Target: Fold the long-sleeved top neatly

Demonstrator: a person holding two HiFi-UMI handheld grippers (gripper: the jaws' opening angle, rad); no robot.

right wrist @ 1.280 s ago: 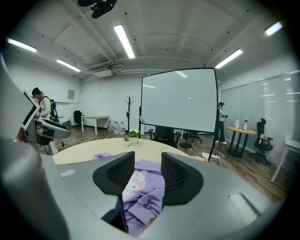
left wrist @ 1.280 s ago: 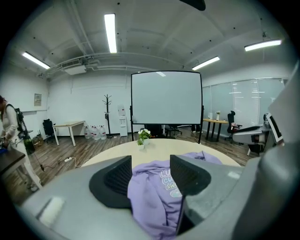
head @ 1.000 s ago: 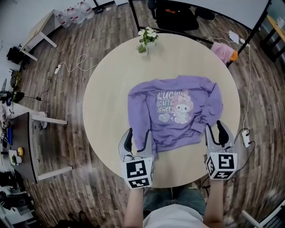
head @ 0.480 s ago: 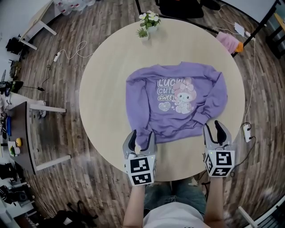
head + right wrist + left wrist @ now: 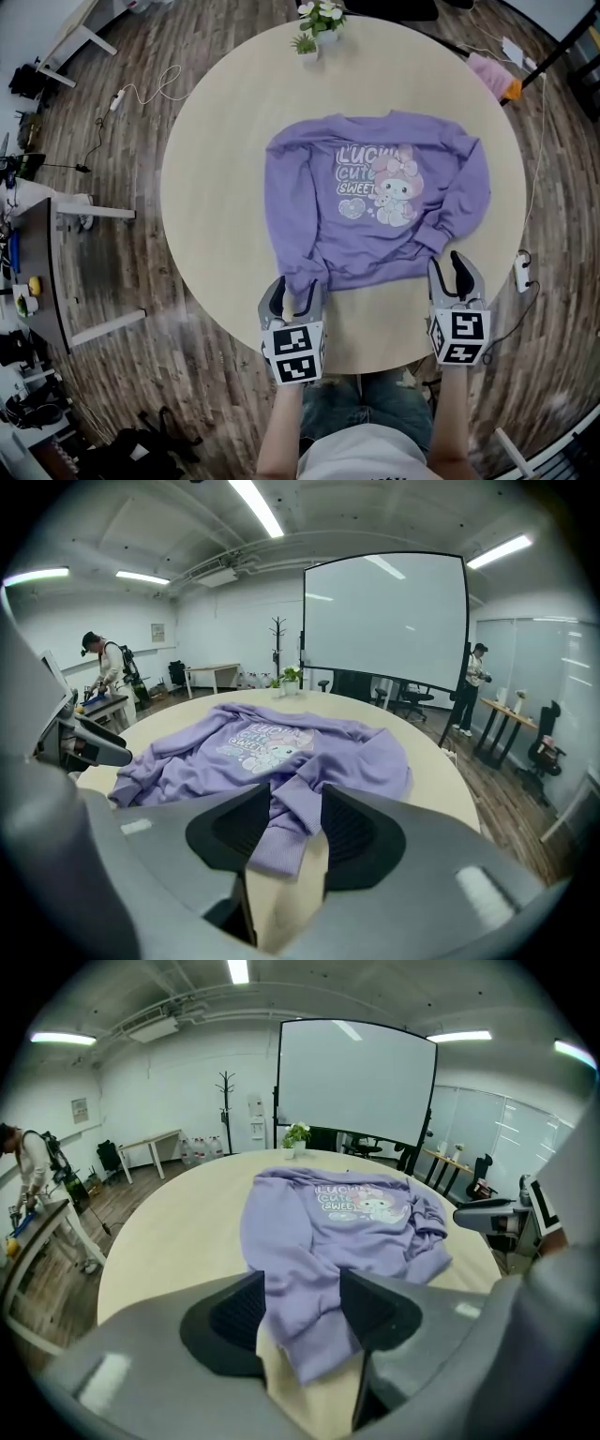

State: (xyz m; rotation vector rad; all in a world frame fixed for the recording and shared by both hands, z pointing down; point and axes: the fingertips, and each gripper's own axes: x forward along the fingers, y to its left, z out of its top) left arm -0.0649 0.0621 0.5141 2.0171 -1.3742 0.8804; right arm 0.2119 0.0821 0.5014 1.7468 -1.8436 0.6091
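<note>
The purple long-sleeved cotton top (image 5: 375,202) is lying flat and face up on the round pale wooden worktop (image 5: 211,178). Its cartoon print (image 5: 380,183) is showing, its hem is facing me, and both sleeves are trailing down towards the near edge.

I am holding my left gripper (image 5: 295,289) at the end of the sleeve on my left. Its jaws are standing apart, straddling that sleeve's ribbed cuff (image 5: 314,1354). The cloth is sitting in the gap, but I judge the pads are not yet pinching it.

My right gripper (image 5: 450,272) is doing the same on the other side. Its jaws are released too, with the other cuff (image 5: 281,841) lying loosely between them and bare worktop showing just beyond the cuff's end.

So I am judging this as the very start of the fold: nothing is turned over yet, and I am only lining up on the two cuffs.

The next move is calling for both pairs of jaws to clench on the cuffs low against the worktop, catching the cloth rather than sliding over it. After that I should be lifting the sleeves and carrying them inward across the chest, keeping the body of the top from dragging or bunching. The sleeve on my right is already rumpled near the hem, so that side is needing the gentler pull.
</note>
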